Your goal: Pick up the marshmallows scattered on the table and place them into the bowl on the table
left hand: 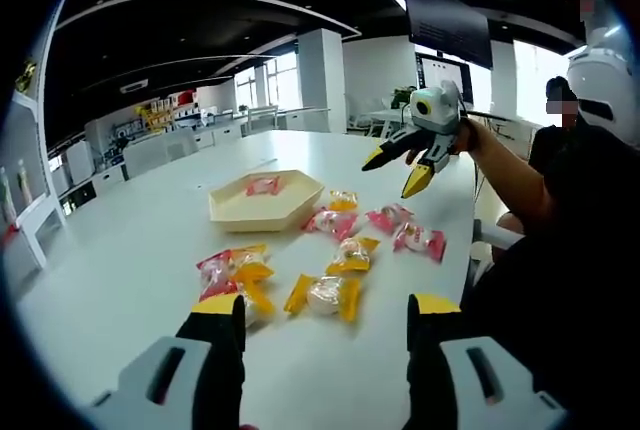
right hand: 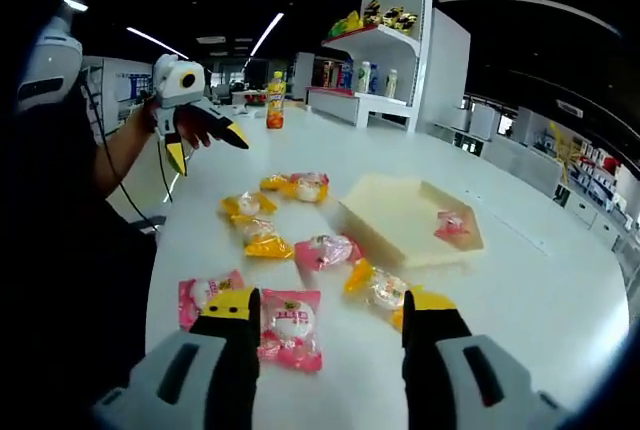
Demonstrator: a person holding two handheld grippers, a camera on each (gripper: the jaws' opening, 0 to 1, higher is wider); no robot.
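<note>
We start nearest, in the left gripper view. The left gripper hangs above the table with jaws spread and nothing between them. A yellow-wrapped marshmallow lies at 12 o'clock just beyond the tips; a red and yellow cluster sits at 11 o'clock, by the left jaw.

In the right gripper view, the right gripper is likewise released and empty. A pink-wrapped marshmallow lies between its jaws at 11 o'clock, with a second pink one touching the outer side of the left jaw at 10 o'clock.

Mid-distance, further wrapped sweets lie scattered in both views. Beyond them stands the bowl, a shallow cream hexagonal dish at 11 o'clock in the left gripper view and 1 o'clock in the right gripper view. It holds one pink sweet; we judge the task barely begun.

Risks, in our judgement:
- The wrappers look slick and puffy. A pinch on a crimped end alone may slip and drop the sweet short of the bowl.
- Sweets lie close together, so closing the jaws may catch two or flick a neighbour toward the table edge near the person.
- The bowl is light and low-walled. A nudge on the rim may slide or tip it.
- Both grippers work the same patch and could collide.
</note>
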